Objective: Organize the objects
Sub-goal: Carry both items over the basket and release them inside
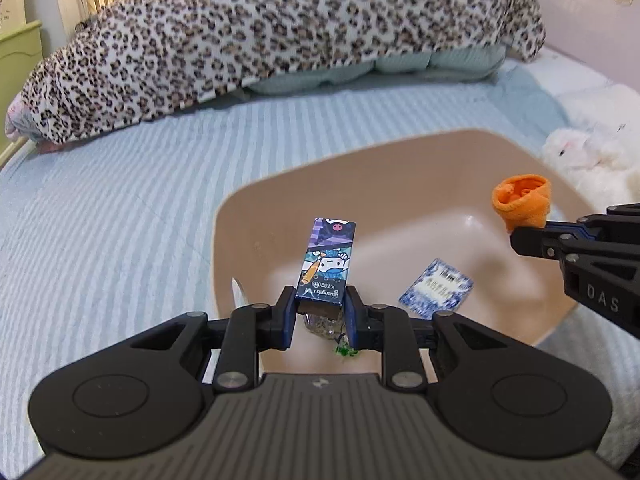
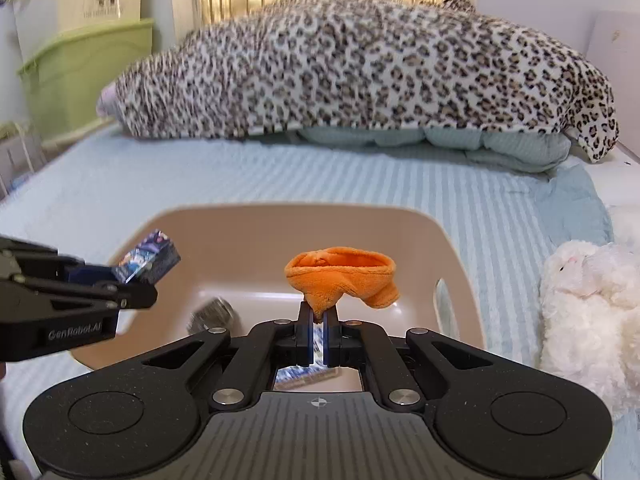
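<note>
**Both grippers loaded above the tan basin**

**Left wrist view**

The left gripper [image 1: 320, 304] is clenched on a small cartoon-printed box [image 1: 326, 262]. Both fingers [image 1: 285, 308] press the near end of the box, which projects forward and upward, clear of the basin floor. The box is positioned over the tan plastic basin [image 1: 248, 216], which rests on the bed [image 1: 120, 200] with its blue-and-white striped sheet.

On the basin floor, to the right of the held box, lies a blue-and-white patterned packet [image 1: 436, 288], flat and apart from the box. Directly below the fingers lies a crinkled wrapper with a green fragment [image 1: 326, 328], partly hidden by the gripper.

The right gripper [image 1: 520, 236] enters from the right edge, holding an orange plush cloth [image 1: 522, 200] above the basin's right rim. Beyond that rim lies a white plush toy [image 1: 580, 148]. A leopard-print blanket [image 1: 280, 32] covers the far end of the bed, over pale green bedding [image 1: 380, 66].

**Right wrist view**

The right gripper [image 2: 319, 314] is closed on the lower fold of the orange plush cloth [image 2: 342, 276]; the fingers [image 2: 306, 320] are nearly together with fabric pinched between them. The cloth hangs over the basin [image 2: 280, 224] interior.

The left gripper [image 2: 132, 284] reaches in from the left with the cartoon-printed box [image 2: 148, 258], tilted, above the basin's left side. A grey crumpled item [image 2: 214, 312] lies on the basin floor, too blurred to identify. The patterned packet [image 2: 308, 376] shows only partly, beneath the fingers.

The white plush toy [image 2: 588, 308] lies just beside the basin's right wall. A green storage bin [image 2: 88, 72] stands at the bed's far left.
</note>
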`<move>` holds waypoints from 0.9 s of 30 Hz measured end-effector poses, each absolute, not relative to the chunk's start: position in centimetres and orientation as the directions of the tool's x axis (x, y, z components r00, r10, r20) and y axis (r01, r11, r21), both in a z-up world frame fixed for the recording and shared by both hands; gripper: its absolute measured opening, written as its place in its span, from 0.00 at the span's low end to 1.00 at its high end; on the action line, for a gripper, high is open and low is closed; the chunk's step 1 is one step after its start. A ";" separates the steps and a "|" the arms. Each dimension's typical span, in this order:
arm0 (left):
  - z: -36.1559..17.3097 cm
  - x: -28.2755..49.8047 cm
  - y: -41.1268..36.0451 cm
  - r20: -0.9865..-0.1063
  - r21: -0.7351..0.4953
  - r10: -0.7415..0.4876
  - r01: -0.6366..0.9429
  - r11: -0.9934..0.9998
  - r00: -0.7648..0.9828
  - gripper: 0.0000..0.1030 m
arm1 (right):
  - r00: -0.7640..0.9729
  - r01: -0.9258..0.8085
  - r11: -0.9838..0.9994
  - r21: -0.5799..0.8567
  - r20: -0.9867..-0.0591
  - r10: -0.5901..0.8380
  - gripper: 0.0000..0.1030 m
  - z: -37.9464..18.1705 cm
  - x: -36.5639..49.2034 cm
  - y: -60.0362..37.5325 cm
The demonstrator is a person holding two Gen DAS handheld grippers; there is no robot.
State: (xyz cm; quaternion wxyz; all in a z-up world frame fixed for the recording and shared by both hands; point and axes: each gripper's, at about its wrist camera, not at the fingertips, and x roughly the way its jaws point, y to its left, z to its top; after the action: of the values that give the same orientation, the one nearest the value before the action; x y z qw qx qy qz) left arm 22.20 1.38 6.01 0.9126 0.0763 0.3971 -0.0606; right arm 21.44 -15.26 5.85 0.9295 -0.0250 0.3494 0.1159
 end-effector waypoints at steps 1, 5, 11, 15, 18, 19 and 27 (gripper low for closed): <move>5.5 22.5 1.4 -0.743 0.094 -0.045 0.171 0.981 0.667 0.26 | 0.721 -0.235 0.972 0.027 -0.666 0.192 0.04 5.3 21.7 -15.1; 3.9 23.3 1.4 -0.773 0.111 -0.026 0.176 0.978 0.634 0.26 | 0.690 -0.227 0.974 0.020 -0.702 0.175 0.04 3.5 22.2 -15.0; 4.5 23.0 1.6 -0.778 0.095 -0.038 0.178 0.979 0.627 0.30 | 0.652 -0.211 0.977 0.033 -0.740 0.166 0.10 2.3 22.7 -15.4; 6.3 22.0 1.6 -0.752 0.108 -0.028 0.165 0.980 0.659 0.63 | 0.673 -0.197 0.980 0.039 -0.722 0.164 0.44 3.4 22.0 -15.7; 7.7 20.8 1.7 -0.732 0.124 -0.016 0.157 0.980 0.681 0.69 | 0.692 -0.183 0.982 0.043 -0.704 0.160 0.61 4.6 21.1 -16.0; 8.1 20.4 1.7 -0.730 0.124 -0.020 0.161 0.979 0.683 0.70 | 0.696 -0.182 0.982 0.045 -0.700 0.161 0.64 5.0 20.7 -16.1; 9.7 16.7 3.3 -0.722 0.130 -0.028 0.176 0.976 0.691 0.77 | 0.712 -0.171 0.985 0.037 -0.686 0.150 0.86 7.1 16.8 -16.7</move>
State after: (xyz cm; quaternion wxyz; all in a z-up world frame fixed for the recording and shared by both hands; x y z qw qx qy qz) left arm 16.72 3.31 9.67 0.9147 0.0946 0.3890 -0.0557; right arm 16.75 -16.74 7.09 0.9252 -0.0145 0.3691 0.0868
